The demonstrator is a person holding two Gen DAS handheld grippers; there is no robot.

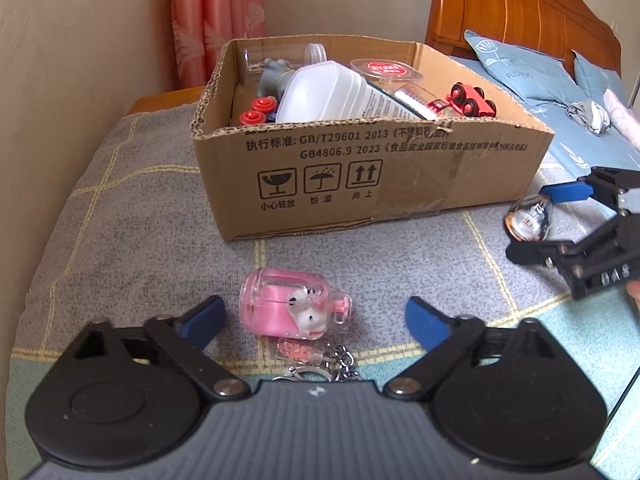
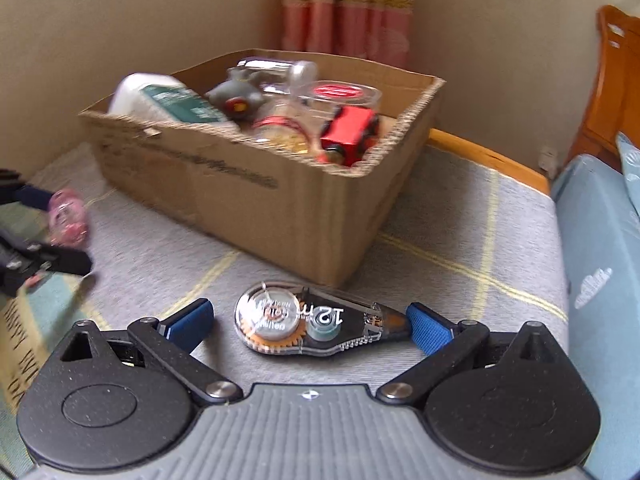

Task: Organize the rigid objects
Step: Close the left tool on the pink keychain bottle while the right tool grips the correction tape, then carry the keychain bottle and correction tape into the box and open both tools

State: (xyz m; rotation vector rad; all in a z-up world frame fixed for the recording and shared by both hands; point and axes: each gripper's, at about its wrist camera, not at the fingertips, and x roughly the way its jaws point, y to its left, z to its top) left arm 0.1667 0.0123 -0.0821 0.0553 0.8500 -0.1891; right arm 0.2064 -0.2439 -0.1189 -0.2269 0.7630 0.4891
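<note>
A cardboard box stands on the bed, holding a white bottle, a red toy car, clear containers and other items. It also shows in the right wrist view. My left gripper is open, its jaws on either side of a pink keychain bottle lying on the blanket. My right gripper is open around a clear correction tape dispenser, whose tip touches the right finger. In the left wrist view the right gripper shows at the right edge with the tape dispenser between its fingers.
The bed has a grey and teal checked blanket. Blue pillows and a wooden headboard lie to the right. A beige wall and pink curtain stand behind the box. The keychain's metal chain lies near my left gripper.
</note>
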